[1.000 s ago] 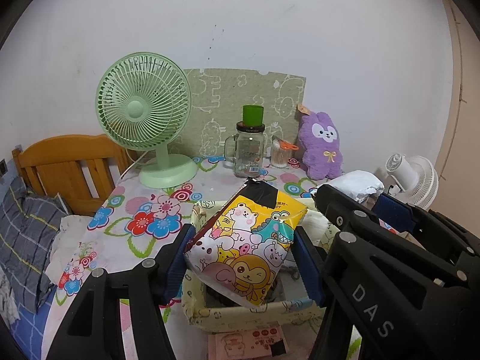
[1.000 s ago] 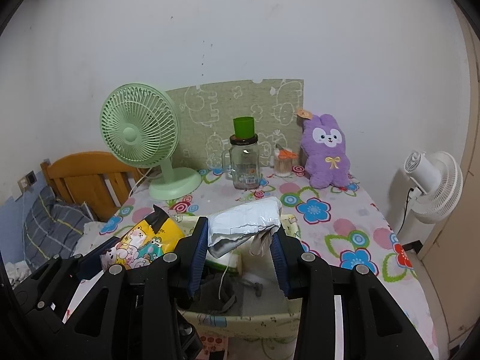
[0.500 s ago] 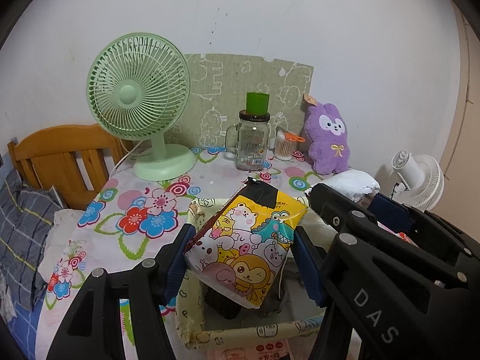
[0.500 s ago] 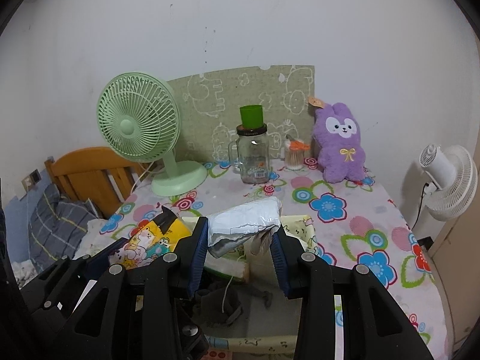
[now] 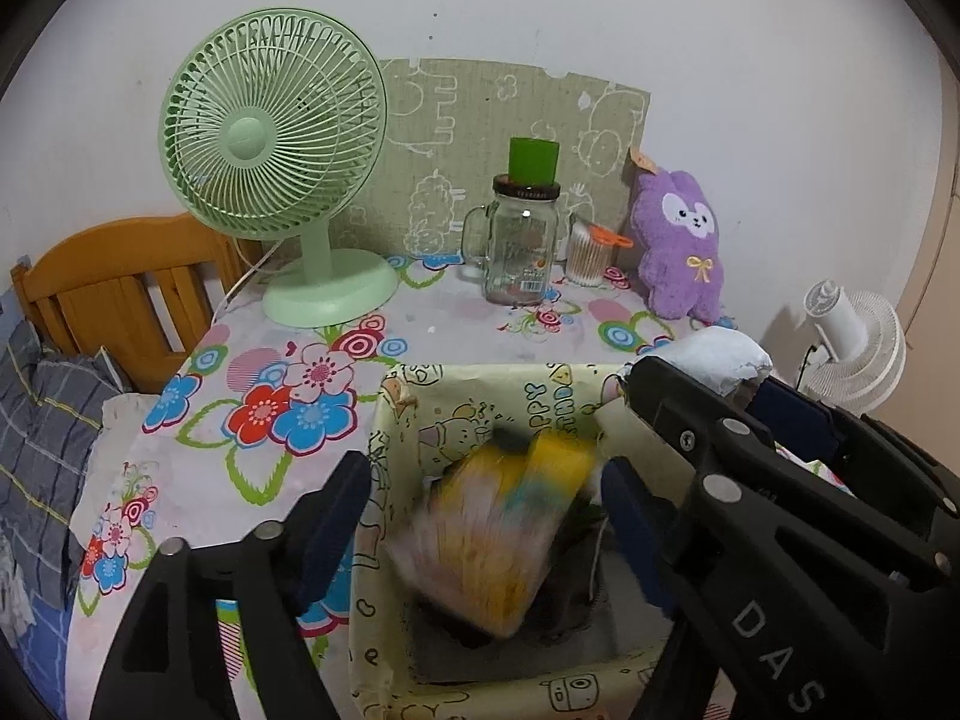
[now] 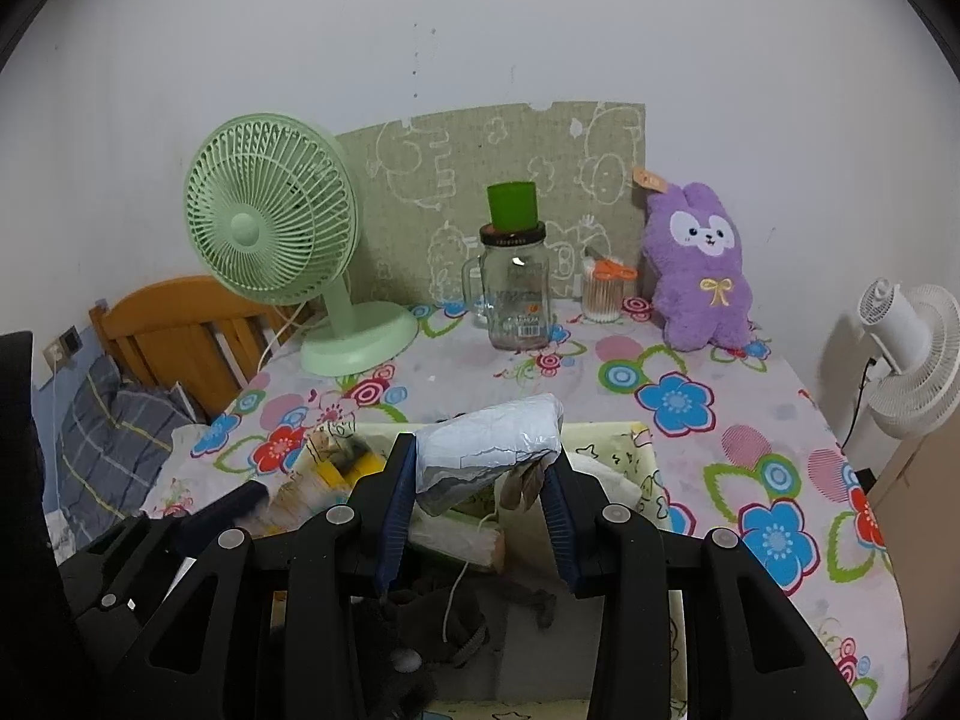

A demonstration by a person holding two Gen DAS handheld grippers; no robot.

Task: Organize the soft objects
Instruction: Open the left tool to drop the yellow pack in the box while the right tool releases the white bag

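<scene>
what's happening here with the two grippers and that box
A person holding two grippers is dropping soft packs into the pale yellow cartoon-print storage box on the flowered tablecloth. The left gripper has just been opening its jaws, and the yellow cartoon-print pack, blurred, is between them but free, falling into the box. The right gripper holds a crinkled white pack above the box.

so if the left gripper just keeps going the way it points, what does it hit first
Probably the yellow packet, blurred and loose between the left gripper's just-opened jaws, then the dark things in the box; depth is unclear.
</scene>
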